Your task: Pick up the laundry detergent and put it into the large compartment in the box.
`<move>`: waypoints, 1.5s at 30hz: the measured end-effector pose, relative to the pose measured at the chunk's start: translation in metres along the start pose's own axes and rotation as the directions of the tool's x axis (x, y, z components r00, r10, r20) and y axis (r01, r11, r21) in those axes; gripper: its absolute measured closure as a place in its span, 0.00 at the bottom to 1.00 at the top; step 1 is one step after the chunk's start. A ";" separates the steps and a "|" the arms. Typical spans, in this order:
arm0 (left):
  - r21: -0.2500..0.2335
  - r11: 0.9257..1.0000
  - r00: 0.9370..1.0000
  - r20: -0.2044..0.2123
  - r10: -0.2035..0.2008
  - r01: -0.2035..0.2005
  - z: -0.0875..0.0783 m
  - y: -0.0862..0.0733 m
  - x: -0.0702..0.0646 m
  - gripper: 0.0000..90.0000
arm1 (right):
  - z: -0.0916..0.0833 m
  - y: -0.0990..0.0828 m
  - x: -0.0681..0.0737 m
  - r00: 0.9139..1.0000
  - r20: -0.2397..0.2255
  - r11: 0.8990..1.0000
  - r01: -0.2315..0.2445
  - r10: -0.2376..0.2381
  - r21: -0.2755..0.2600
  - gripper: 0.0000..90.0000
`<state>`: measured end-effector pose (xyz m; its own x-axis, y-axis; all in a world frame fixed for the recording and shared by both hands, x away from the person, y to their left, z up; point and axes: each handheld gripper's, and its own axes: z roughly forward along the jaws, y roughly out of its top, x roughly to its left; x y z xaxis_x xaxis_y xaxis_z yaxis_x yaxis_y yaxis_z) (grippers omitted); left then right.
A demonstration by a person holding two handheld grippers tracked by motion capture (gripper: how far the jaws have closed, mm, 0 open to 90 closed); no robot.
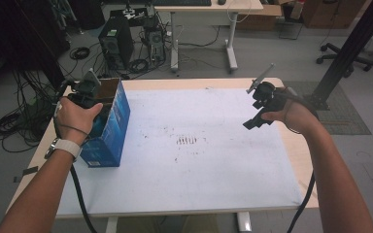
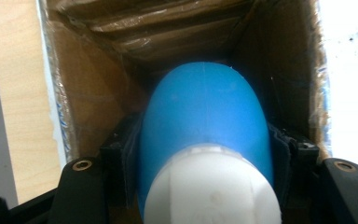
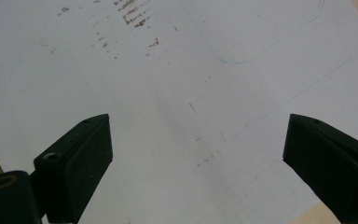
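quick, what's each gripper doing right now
Left gripper: closed on a blue bottle with a white cap, inside the open cardboard box.
Right gripper: open, empty, over the white sheet.

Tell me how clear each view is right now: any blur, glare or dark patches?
High view: sharp, even light. Left gripper view: blue bottle and its white cap soft and close, box interior dim, bright washout on the right edge. Right gripper view: white sheet evenly lit, fingers slightly soft.
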<state>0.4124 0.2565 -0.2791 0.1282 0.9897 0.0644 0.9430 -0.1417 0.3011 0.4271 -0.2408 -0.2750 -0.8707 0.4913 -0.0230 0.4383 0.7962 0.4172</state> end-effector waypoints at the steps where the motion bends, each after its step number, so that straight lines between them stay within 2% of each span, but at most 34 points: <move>1: -0.007 1.000 1.000 0.001 -0.003 0.003 0.000 0.000 0.000 0.41 | 0.000 0.000 0.000 1.000 0.000 1.000 0.000 0.000 0.000 0.09; 11: -0.008 1.000 1.000 0.011 -0.008 0.008 0.001 0.000 0.003 0.41 | 0.002 0.001 0.001 1.000 -0.003 1.000 0.003 -0.003 0.002 0.09; 23: -0.004 1.000 0.998 0.057 -0.009 0.010 0.004 0.002 0.009 0.41 | 0.004 0.000 0.001 1.000 -0.007 1.000 0.001 -0.001 0.003 0.09; 30: -0.003 1.000 0.999 0.042 -0.005 0.005 0.005 0.003 0.011 0.36 | 0.004 -0.001 0.001 1.000 -0.007 1.000 -0.001 0.001 0.011 0.09; 39: -0.002 1.000 0.999 0.047 -0.003 0.003 0.005 0.004 0.012 0.28 | 0.005 0.000 0.001 1.000 -0.011 1.000 0.000 0.000 0.014 0.09; 45: -0.004 1.000 0.999 0.033 0.004 -0.004 0.005 0.004 0.010 0.26 | 0.005 0.000 0.002 1.000 -0.010 1.000 -0.001 0.001 0.016 0.09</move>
<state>0.4187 0.2665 -0.2818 0.1425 0.9892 0.0342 0.9412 -0.1461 0.3046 0.4264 -0.2383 -0.2799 -0.8723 0.4888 -0.0138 0.4425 0.8011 0.4030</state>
